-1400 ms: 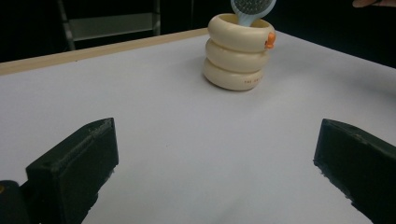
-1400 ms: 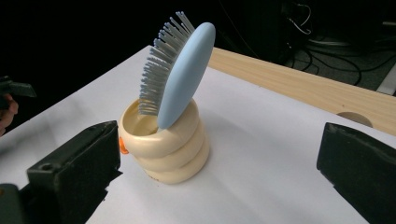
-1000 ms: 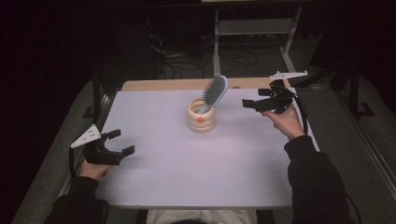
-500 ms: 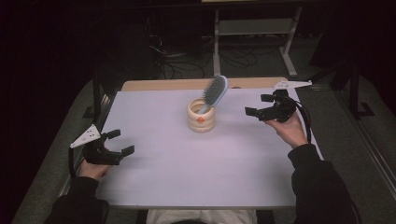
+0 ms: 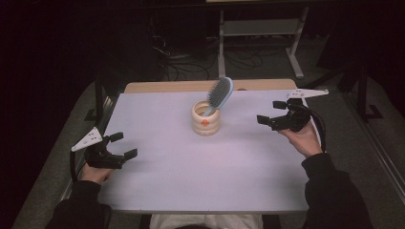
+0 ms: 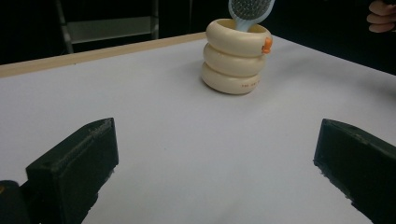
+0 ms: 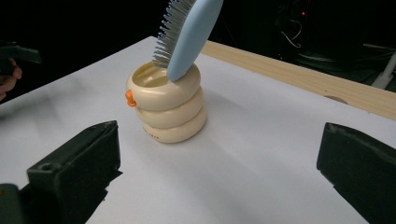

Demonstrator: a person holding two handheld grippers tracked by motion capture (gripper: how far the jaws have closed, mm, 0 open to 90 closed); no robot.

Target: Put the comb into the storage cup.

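A cream ringed cup [image 5: 206,118] stands upright a little past the middle of the white table [image 5: 191,186], toward twelve o'clock. A blue brush [image 5: 219,94] sits in it handle down, its head leaning out over the rim toward one o'clock, bristles facing left in the high view. A small orange knob shows on the cup's side nearest the person.

The right gripper [image 5: 272,114] hangs at about three o'clock from the cup, well apart from it, jaws spread wide and gripping nothing, pointed toward the cup. From its own camera the cup [image 7: 166,105] and brush [image 7: 189,32] stand between the two black jaws, farther off, with bare tabletop between.

The left gripper [image 5: 120,146] sits low at about eight o'clock, near the table's left edge, jaws likewise spread and empty. Its camera looks across the white surface at the cup [image 6: 236,56], with the brush head [image 6: 250,10] cut off at the top.
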